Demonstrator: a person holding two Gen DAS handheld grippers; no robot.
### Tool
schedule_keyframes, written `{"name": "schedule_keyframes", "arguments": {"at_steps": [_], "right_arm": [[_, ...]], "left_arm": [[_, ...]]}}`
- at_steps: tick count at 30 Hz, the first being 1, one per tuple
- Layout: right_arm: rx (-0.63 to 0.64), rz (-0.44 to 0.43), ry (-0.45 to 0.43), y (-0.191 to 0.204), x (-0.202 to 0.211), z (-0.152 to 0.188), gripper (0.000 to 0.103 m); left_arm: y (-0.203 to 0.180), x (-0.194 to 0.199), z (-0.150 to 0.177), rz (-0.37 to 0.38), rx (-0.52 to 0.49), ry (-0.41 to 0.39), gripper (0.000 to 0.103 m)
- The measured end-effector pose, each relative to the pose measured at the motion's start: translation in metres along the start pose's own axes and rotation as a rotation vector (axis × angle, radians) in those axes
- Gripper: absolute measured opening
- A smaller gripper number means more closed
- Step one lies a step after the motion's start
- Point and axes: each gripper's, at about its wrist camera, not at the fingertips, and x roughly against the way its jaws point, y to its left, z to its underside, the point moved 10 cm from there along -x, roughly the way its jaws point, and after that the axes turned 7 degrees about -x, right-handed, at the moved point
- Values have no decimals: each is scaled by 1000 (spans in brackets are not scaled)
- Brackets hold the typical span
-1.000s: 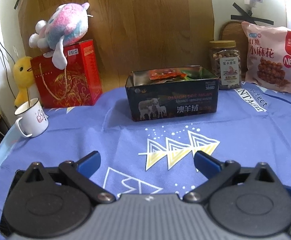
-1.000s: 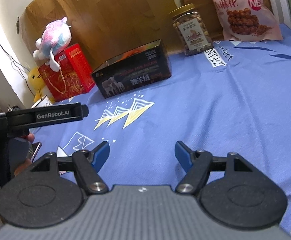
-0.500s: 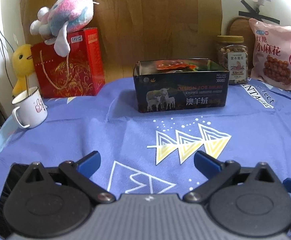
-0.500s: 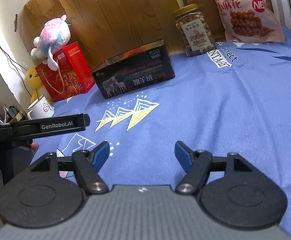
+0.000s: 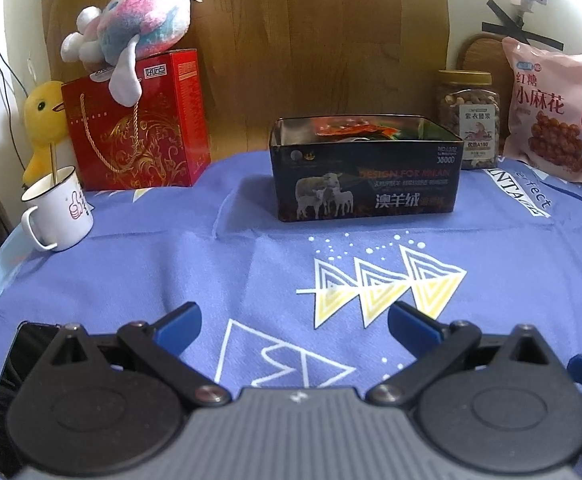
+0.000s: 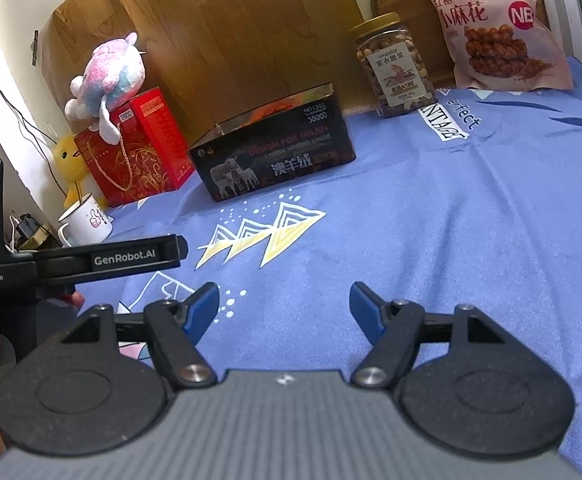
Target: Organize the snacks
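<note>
Tin box (image 5: 365, 176): "DESIGN FOR MILAN", "澳羊绒"
Pink snack bag (image 5: 553, 112): "红糖 小麻花", "NB"
Left gripper (image 6: 123, 258): "GenRobot.AI", "Data Acquisition System"
Tablecloth (image 6: 461, 122): "perfect"

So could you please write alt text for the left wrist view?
The open left gripper hovers empty over a blue printed tablecloth, facing a black rectangular tin of snack packets. Behind it stand a clear plastic nut jar and a pink snack bag; a white enamel mug stands at left.

Both the left gripper (image 5: 294, 326) and right gripper (image 6: 284, 307) have matte black linkages, silver pivot screws, blue fingertips (image 5: 179, 326) and ribbed grey bodies.
</note>
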Motion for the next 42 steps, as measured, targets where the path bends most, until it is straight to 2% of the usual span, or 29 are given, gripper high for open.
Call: {"name": "schedule_keyframes", "arguments": {"at_steps": [14, 20, 42], "right_arm": [[-20, -8, -15, -1, 4, -2, 74], [-31, -10, -14, -2, 4, 1, 74], [-42, -30, -28, -7, 8, 0, 74]], "left_arm": [[-9, 5, -9, 9, -22, -25, 103], [-9, 0, -2, 9, -37, 4, 103], [-17, 0, -1, 4, -62, 23, 103]]}}
